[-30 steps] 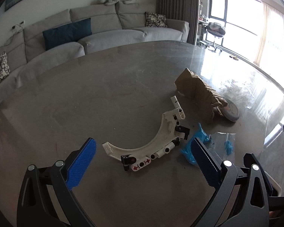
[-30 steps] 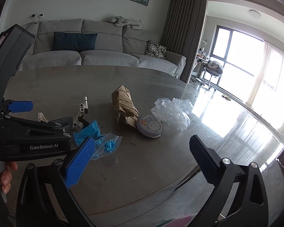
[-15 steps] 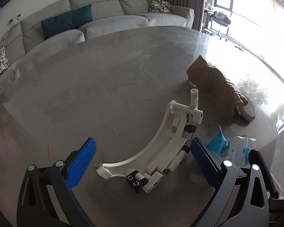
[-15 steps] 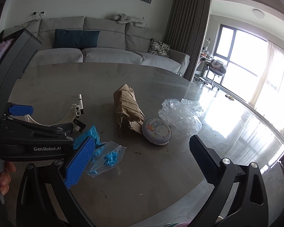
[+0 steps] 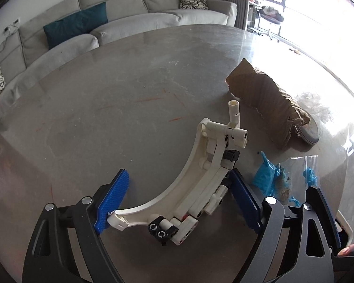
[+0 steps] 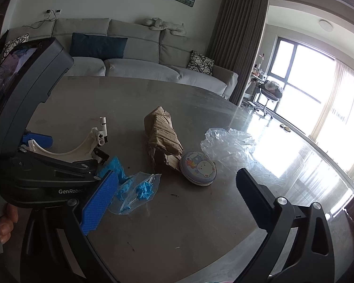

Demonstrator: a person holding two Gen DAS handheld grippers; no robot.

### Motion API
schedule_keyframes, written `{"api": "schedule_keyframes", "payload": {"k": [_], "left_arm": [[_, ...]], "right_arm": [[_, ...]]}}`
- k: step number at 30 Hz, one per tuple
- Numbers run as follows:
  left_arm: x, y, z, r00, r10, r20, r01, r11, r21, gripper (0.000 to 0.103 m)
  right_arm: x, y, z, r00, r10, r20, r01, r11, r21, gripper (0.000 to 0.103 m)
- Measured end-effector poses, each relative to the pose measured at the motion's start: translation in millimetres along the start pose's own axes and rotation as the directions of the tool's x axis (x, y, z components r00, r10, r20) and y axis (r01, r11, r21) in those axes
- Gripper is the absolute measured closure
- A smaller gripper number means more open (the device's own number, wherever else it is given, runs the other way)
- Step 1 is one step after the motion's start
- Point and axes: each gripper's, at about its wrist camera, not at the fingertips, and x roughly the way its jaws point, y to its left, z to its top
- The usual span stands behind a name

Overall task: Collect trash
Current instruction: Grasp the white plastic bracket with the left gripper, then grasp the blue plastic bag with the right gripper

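Observation:
A white curved plastic toy piece (image 5: 200, 181) with black and white connectors lies on the grey table (image 5: 106, 122). My left gripper (image 5: 177, 200) is open and straddles it, the blue pads (image 5: 113, 198) close to its two sides. The piece also shows in the right wrist view (image 6: 80, 146) behind the left gripper's body. My right gripper (image 6: 174, 202) is open and empty above the table's near edge. Just ahead of it lie a clear zip bag with blue crumbs (image 6: 139, 191) and a blue scrap (image 6: 113, 167).
A crumpled brown paper bag (image 6: 162, 136), a round tin with a cartoon lid (image 6: 198, 167) and crumpled clear plastic (image 6: 229, 146) lie mid-table. A grey sofa (image 6: 134, 63) stands behind the table. Bright windows are at the right.
My left gripper has moved forward and down over the white toy piece, which now sits between its fingers. My right gripper has advanced slightly toward the zip bag.

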Motion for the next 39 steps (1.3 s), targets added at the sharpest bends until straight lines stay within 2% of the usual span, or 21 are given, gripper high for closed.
{"api": "schedule_keyframes", "payload": {"k": [5, 22, 33, 39], "left_arm": [[-14, 0, -4, 0.998, 0.011, 0.055, -0.011, 1.0, -0.005, 0.019], [-61, 10, -4, 0.987, 0.064, 0.147, -0.063, 0.998, -0.011, 0.019], [-72, 22, 1, 0.981, 0.093, 0.169, -0.093, 0.996, -0.008, 0.019], [-73, 29, 1, 0.979, 0.104, 0.174, -0.104, 0.995, -0.013, 0.019]], "right_arm": [[0, -4, -1, 1.0, -0.001, 0.0, 0.001, 1.0, 0.002, 0.003], [1, 0, 7, 1.0, 0.03, 0.004, -0.03, 0.999, 0.023, 0.003], [24, 24, 13, 0.996, 0.081, -0.03, -0.08, 0.996, 0.036, 0.003], [35, 41, 18, 0.995, 0.088, -0.053, -0.089, 0.996, -0.014, 0.003]]}}
